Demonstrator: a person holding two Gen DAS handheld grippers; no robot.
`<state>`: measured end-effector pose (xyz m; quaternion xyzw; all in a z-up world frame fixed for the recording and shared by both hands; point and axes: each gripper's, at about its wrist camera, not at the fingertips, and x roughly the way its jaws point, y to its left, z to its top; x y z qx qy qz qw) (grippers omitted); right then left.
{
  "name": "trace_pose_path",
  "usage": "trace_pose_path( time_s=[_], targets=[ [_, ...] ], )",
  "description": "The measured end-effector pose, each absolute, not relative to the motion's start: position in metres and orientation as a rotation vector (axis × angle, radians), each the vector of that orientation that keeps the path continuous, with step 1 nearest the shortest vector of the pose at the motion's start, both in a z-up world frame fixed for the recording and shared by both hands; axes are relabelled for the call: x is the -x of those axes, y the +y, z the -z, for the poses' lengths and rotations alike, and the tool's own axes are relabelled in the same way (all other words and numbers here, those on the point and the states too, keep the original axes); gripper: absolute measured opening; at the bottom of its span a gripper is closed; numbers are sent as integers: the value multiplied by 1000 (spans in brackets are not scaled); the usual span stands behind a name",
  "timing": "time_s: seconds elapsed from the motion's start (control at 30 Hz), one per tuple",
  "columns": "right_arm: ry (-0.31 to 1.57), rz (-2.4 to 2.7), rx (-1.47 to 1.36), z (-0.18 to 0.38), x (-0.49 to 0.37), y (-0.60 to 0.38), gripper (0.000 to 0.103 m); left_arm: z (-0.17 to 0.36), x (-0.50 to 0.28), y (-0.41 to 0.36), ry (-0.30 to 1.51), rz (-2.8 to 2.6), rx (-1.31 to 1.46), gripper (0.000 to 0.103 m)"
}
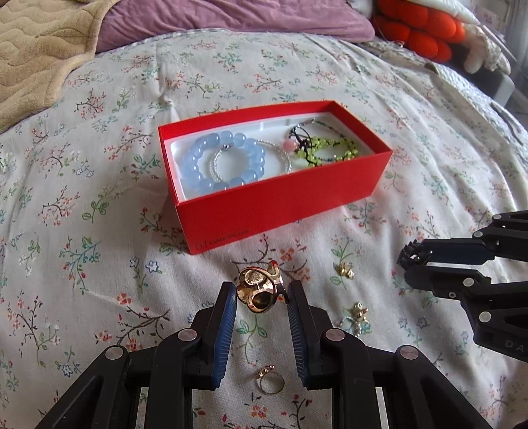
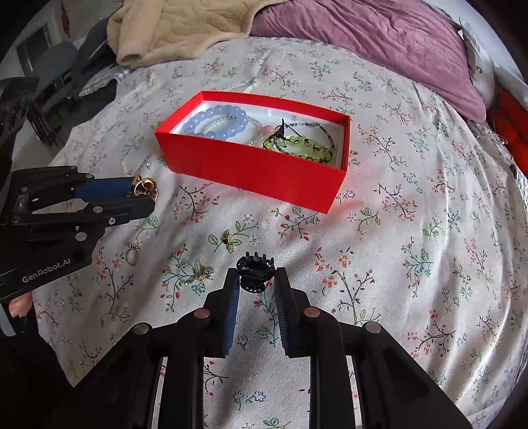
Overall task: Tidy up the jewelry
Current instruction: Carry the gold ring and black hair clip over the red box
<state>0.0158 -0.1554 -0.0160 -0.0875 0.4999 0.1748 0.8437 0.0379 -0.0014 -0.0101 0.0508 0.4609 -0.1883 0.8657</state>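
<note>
My left gripper (image 1: 262, 292) is shut on a chunky gold ring (image 1: 260, 290), held just above the floral bedspread in front of the red box (image 1: 280, 201). From the right wrist view the same gold ring (image 2: 145, 186) shows at the left gripper (image 2: 147, 194) tips. A small black hair claw (image 2: 254, 272) is pinched in my right gripper (image 2: 255, 280), which also appears at the right edge (image 1: 411, 262). The red box (image 2: 250, 171) holds a blue bead bracelet (image 1: 224, 158), a pearl strand (image 1: 279, 155) and green bead bracelets (image 1: 330, 150).
Loose pieces lie on the bedspread near the grippers: a thin gold ring (image 1: 269, 381), a small gold charm (image 1: 346, 269), a gold brooch (image 1: 358, 315). A beige blanket (image 1: 39, 49), a purple pillow (image 1: 231, 19) and an orange cushion (image 1: 419, 29) lie at the back.
</note>
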Motion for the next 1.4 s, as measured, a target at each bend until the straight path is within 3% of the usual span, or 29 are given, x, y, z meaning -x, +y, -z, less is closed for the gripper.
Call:
trace_pose_path(
  time_s=[0.67,1.4],
  targets=[
    [963,-321,-5,-31,-58,-174,23,-20,-73,-12,921,360,-24,26],
    [963,-235,-85,-6,-132,-173,23,9,-142,-14,963,212,60,26]
  ],
)
